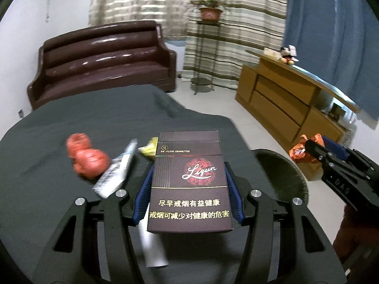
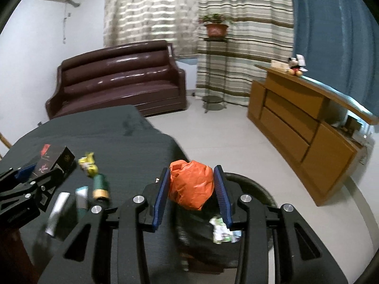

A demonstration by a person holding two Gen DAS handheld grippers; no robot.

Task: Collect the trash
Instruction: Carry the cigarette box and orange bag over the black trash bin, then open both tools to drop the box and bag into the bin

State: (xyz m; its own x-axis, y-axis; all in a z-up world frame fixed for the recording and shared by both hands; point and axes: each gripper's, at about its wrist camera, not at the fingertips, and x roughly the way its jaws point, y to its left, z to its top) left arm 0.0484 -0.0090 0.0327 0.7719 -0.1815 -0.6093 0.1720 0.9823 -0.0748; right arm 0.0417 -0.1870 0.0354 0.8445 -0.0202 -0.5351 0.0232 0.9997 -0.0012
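Note:
My left gripper [image 1: 188, 189] is shut on a dark cigarette box [image 1: 189, 179] and holds it above the dark table [image 1: 71, 118]; the box also shows in the right wrist view [image 2: 53, 159]. My right gripper [image 2: 191, 189] is shut on a crumpled orange plastic bag [image 2: 190, 184], held over a black trash bin [image 2: 251, 187] beside the table; the bag shows in the left wrist view [image 1: 300, 150]. On the table lie a crumpled red wrapper [image 1: 86, 156], a silver-white packet [image 1: 116, 170], a yellow wrapper [image 1: 149, 149] and a white tube [image 1: 152, 246].
The bin [image 1: 281, 175] holds a green-white wrapper [image 2: 222, 230]. A green bottle [image 2: 100, 187] lies on the table. A brown sofa [image 1: 101, 59] stands behind the table, a wooden cabinet [image 1: 284, 99] at right, a plant stand [image 1: 206, 47] by the curtains.

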